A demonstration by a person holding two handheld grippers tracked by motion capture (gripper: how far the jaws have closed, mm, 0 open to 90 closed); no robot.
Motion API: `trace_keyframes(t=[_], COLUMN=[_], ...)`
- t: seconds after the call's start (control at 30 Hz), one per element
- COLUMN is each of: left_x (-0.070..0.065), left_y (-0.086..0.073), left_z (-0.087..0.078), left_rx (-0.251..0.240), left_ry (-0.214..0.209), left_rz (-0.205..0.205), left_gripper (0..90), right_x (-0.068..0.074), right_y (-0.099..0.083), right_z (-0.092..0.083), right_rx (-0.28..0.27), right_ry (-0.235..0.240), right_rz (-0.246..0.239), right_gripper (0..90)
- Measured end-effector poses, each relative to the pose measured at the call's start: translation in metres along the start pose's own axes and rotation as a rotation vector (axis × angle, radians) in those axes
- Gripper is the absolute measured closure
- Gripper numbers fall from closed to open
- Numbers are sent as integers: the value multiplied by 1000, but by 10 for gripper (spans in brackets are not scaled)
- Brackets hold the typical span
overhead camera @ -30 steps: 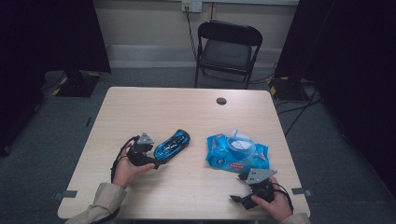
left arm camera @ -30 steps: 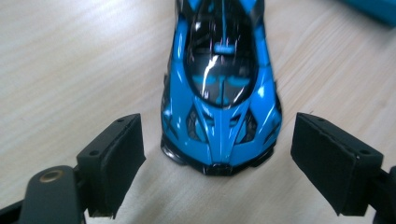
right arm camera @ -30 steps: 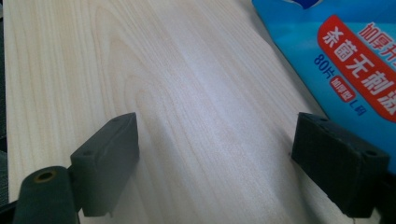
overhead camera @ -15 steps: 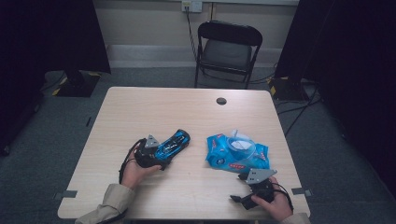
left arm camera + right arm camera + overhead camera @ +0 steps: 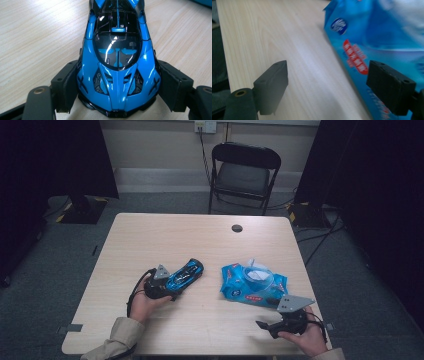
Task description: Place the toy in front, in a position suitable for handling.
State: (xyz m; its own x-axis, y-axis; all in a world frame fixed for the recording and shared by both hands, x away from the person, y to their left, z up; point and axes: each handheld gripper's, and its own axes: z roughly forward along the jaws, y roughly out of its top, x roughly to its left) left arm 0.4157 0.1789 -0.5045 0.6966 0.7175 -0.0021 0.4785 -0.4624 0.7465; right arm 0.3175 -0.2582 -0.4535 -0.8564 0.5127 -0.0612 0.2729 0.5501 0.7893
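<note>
The table (image 5: 150, 235) is the landmark here, a pale wooden top with a small dark round cap (image 5: 237, 228) near its far edge and a black folding chair (image 5: 243, 170) behind it.

Right of the table's middle lies the blue wipes pack (image 5: 254, 283), flat, with a clear lid on its top. Its writing is poor to read: in the right gripper view there is a dark blue oval logo (image 5: 337, 25) and a red label (image 5: 355, 58) with white signs, but I cannot make out the words, maybe because of blur.

Left of the table's middle, near the front half, stands the blue toy car (image 5: 184, 274) on its wheels. It is glossy blue with black panels; I see no brand name on it.

The left gripper (image 5: 117, 85) has the car's nearer end between its jaws. The jaws have just been closing, and in the left gripper view the pads (image 5: 65, 86) lie against the two sides of the body, so I judge the grasp is being made now. The next move calls for a firm, even squeeze on the smooth, rounded sides before any lift, because the shell can slip or roll forward.

The right gripper (image 5: 263, 325) hovers at the table's front right corner, just before the pack, its jaws wide apart with nothing between them. It seems to wait its turn.
</note>
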Motion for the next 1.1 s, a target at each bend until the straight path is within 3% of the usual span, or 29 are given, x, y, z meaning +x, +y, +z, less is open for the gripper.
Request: trace_keyframes(t=[0.1,0.13,0.2,0.37,0.43,0.63,0.8,0.93,0.97,1.0,1.1], left_x=[0,0,0,0,0,0,0,0,0,0,0], left_y=[0,0,0,0,0,0,0,0,0,0,0], left_z=[0,0,0,0,0,0,0,0,0,0,0], left_rx=[0,0,-1,0,-1,-1,-1,-1,-1,-1,-1], left_ry=[-2,-2,-3,-3,-4,-8,-6,-3,-3,-3,-3], left_rz=[0,0,0,2,1,-1,0,1,1,1,1], left_gripper=[254,254,254,254,254,255,255,255,255,255,255], right_x=[-9,-9,-23,-43,-52,-60,-58,-55,-53,-53,-53], right_y=[1,1,-2,-4,-5,-4,-2,-4,-6,-6,-6], right_z=[-10,-10,-17,-16,-11,14,26,30,31,31,31], right_rx=[-7,-7,-18,-17,-20,5,2,13,21,25,23], right_ry=[-58,-58,-121,-208,-198,-152,-186,-222,-250,-258,-256], right_rz=[40,40,97,144,175,197,192,161,147,147,183], right_gripper=[167,167,155,155,156,174,148,180,242,249,337])
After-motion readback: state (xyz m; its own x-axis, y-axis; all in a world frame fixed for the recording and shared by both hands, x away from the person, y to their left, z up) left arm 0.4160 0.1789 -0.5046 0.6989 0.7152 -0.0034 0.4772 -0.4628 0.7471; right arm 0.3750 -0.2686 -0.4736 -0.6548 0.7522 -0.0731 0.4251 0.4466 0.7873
